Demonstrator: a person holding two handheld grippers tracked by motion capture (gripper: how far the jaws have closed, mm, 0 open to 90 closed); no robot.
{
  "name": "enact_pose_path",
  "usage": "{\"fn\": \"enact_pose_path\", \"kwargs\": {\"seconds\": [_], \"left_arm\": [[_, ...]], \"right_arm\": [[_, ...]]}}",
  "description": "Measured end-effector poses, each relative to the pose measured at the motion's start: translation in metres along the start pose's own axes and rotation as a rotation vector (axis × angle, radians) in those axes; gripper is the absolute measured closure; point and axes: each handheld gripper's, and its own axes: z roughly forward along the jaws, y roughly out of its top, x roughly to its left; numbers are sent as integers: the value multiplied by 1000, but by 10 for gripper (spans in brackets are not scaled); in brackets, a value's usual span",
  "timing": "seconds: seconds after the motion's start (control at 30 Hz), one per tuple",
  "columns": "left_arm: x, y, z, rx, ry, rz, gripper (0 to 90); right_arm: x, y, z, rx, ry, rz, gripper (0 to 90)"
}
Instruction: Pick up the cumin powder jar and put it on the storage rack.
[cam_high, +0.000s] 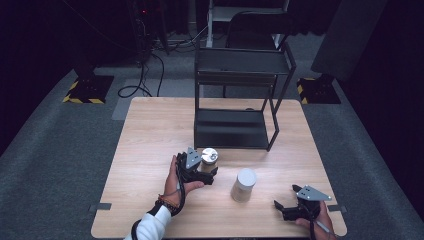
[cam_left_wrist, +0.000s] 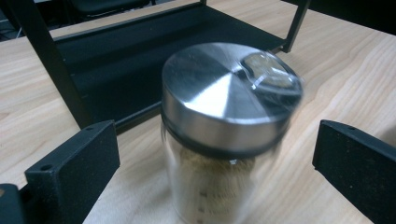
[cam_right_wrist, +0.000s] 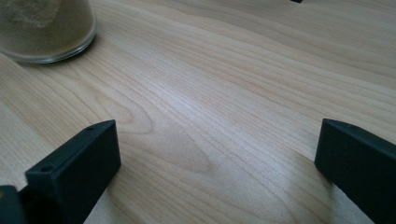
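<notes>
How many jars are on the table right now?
2: a metal-lidded jar between the left gripper's open jaws, and a white-topped jar mid-table, left of the right gripper.

A light wooden table (cam_high: 150, 130) stands on grey carpet (cam_high: 55, 145). A black metal two-tier rack (cam_high: 235, 100) sits on its far half. Beyond it, a dark chair (cam_high: 250, 22), loose cables (cam_high: 145, 75) and two yellow-and-black striped stand bases (cam_high: 87, 90) lie on the floor.

A glass jar (cam_left_wrist: 229, 140) with a shiny metal lid stands upright on the worktop (cam_high: 150, 130), just before a black shelf rack (cam_high: 235, 125). A second, white-topped jar (cam_high: 243, 185) stands upright nearby.
</notes>
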Motion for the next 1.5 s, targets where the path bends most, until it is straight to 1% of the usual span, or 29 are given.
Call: {"fn": "enact_pose_path", "kwargs": {"seconds": [0.03,0.13,0.3,0.33,0.43,0.47,0.5,0.53,0.57,0.6,0.67,0.7,0.73,0.77,0.87,0.97,1.0,1.03,1.13,1.2,1.27,1.33,1.37,1.47,1.5], "left_arm": [[1,2,3,3,-1,7,5],[2,5,8,0,-7,9,6],[7,7,16,2,-25,5,16],[7,7,18,6,-23,12,43],[9,7,20,8,-29,15,89],[9,7,21,13,-25,23,101],[9,7,21,13,-25,23,147],[12,7,22,13,-39,24,175],[13,6,23,14,-41,28,181],[15,5,24,11,-54,26,211],[16,3,24,6,-60,30,237],[17,3,25,2,-73,30,268],[17,2,25,-2,-76,34,300],[16,1,25,-5,-73,35,307],[17,0,25,-11,-80,34,309],[17,1,26,-9,-77,34,311],[15,2,26,-6,-71,27,312],[15,3,27,-4,-74,25,312],[11,7,27,10,-67,30,313],[12,9,27,8,-72,22,313],[9,14,26,10,-51,19,313],[11,18,24,1,-52,7,313],[10,22,22,1,-42,5,313],[11,33,18,-1,-38,-6,313],[11,38,16,2,-33,1,313]], "right_arm": [[0,0,0,0,0,0,0],[0,0,0,0,0,0,0],[0,0,0,0,0,0,0],[0,0,0,0,0,0,0],[0,0,0,0,0,0,0],[0,0,0,0,0,0,0],[0,0,0,1,1,1,0],[0,0,0,0,1,0,0],[0,0,0,1,1,1,0],[0,0,0,1,1,1,0],[0,0,0,1,1,1,0],[0,0,0,0,0,1,0],[0,0,0,0,-1,2,0],[0,0,0,0,-1,2,0],[0,0,0,0,-1,2,0],[0,0,0,1,-1,2,0],[0,0,0,0,-2,2,0],[0,0,0,0,-2,2,0],[0,0,0,0,-3,3,0],[0,0,0,0,-3,3,0],[0,0,0,0,-4,4,0],[1,0,0,0,-6,5,0],[1,0,0,0,-6,5,0],[1,0,0,0,-7,6,0],[1,0,0,0,-7,6,0]]}}
